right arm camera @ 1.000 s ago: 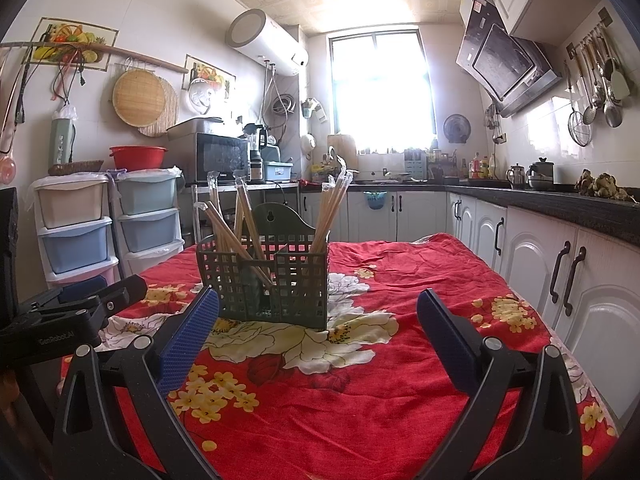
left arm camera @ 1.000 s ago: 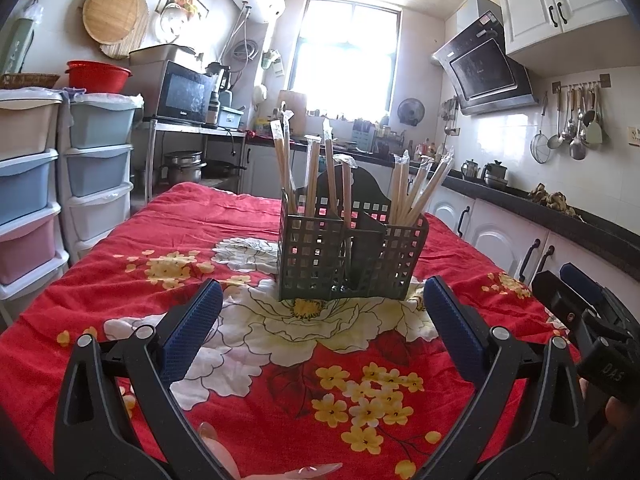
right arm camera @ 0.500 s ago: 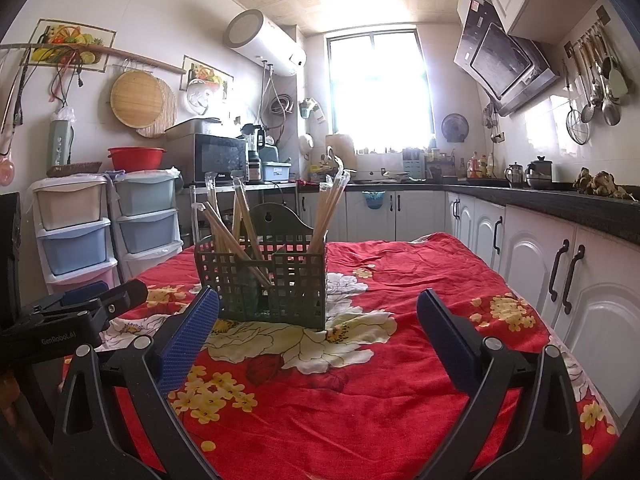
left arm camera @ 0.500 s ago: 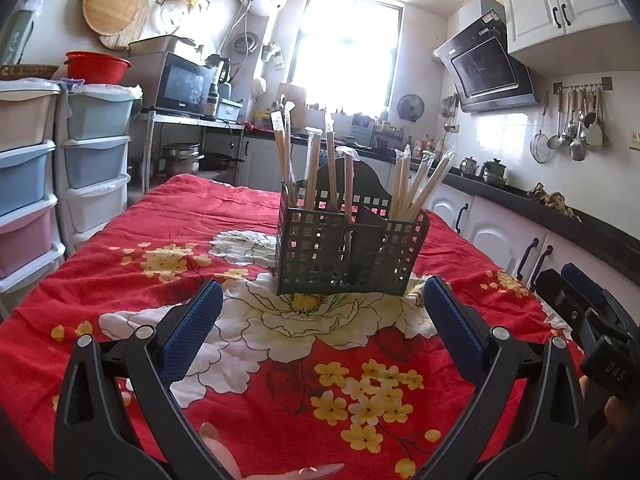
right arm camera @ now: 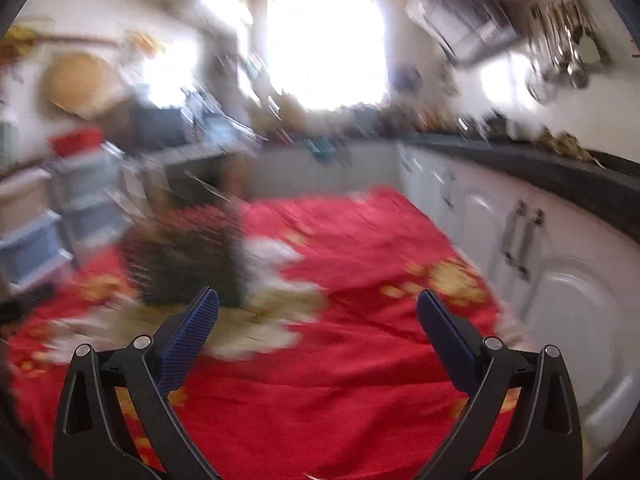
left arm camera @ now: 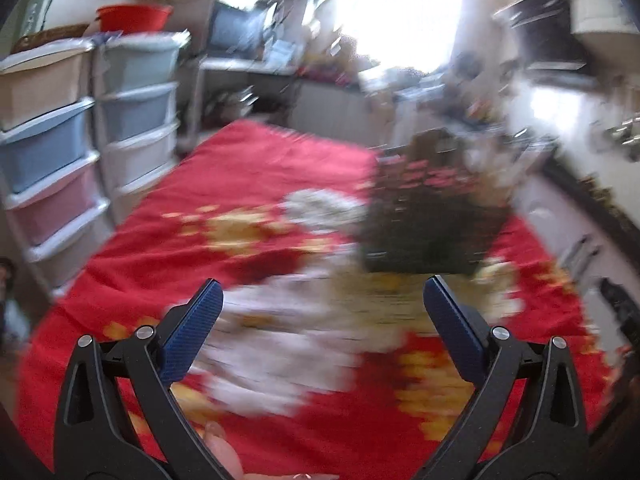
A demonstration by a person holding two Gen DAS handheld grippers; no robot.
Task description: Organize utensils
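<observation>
Both views are smeared with motion, so I can only pick out the big shapes. The dark basket [left arm camera: 434, 224] stands on the red flowered cloth covering the table [left arm camera: 256, 172], ahead and to the right of the left tool [left arm camera: 322, 312]. From the right tool [right arm camera: 318, 314] the same basket [right arm camera: 184, 256] sits off to the left. Both tools have their blue pads spread wide with nothing between them, and each hangs above the cloth, clear of the basket. The sticks that should stand in the basket are lost in the blur; I cannot make them out.

The risk I see is speed. Swinging this fast beside a light mesh basket, either tool could clip its rim or whatever pokes out of the top, tipping it over or scattering the contents across the table. The loose cloth could also snag a pad and drag the basket along.

Against the picture half a second back, the change is plain. There the basket stood sharp and nearly centred between each tool's pads, wrapped chopsticks upright in it. Now it has slid right in the left view and left in the right view, and everything is streaked: both tools are turning outward, away from each other. The pads look just as wide as before.
</observation>
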